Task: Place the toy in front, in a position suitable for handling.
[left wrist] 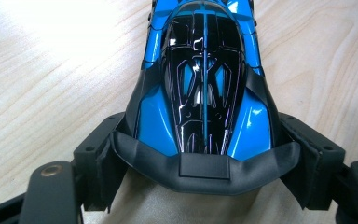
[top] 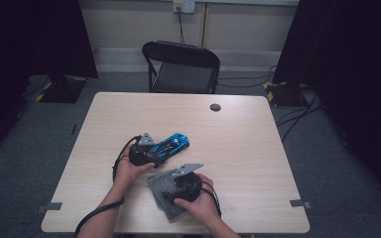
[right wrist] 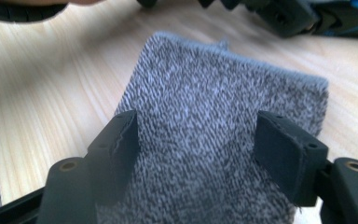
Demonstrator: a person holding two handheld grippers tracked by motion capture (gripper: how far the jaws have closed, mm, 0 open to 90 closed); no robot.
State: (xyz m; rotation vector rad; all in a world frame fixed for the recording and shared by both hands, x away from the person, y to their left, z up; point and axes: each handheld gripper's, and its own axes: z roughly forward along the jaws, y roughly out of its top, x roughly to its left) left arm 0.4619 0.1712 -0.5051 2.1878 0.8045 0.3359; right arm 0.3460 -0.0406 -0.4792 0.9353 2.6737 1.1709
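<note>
Grey carpet and a black folding chair (top: 181, 67) sit behind the pale wood tabletop (top: 238, 148), w/ dark curtains at both sides of the room. Far half of the tabletop is bare apart from 1 small round cable port (top: 215, 107); right third is free too, so plenty of open room toward the far and right edges. All the work sits near the front edge, left of centre.

Count: 1 toy car, 1 cloth, 2 grippers.

Blue-and-black toy car (left wrist: 205, 88) lies on the wood just left of centre. Left hand-held gripper (left wrist: 205, 163) has its jaws spread wide around the car's black end, pads tight vs. both flanks, pinching it.

Grey knit cloth (right wrist: 219, 140) lies flat near the front edge, just beside the car, towards the person. Right hand-held gripper (right wrist: 196, 144) sits over it, jaws spread, cloth between them but gaps visible at both pads, nothing pinched. In the high view the right hand (top: 201, 206) is close to the front edge, little room behind it.
</note>
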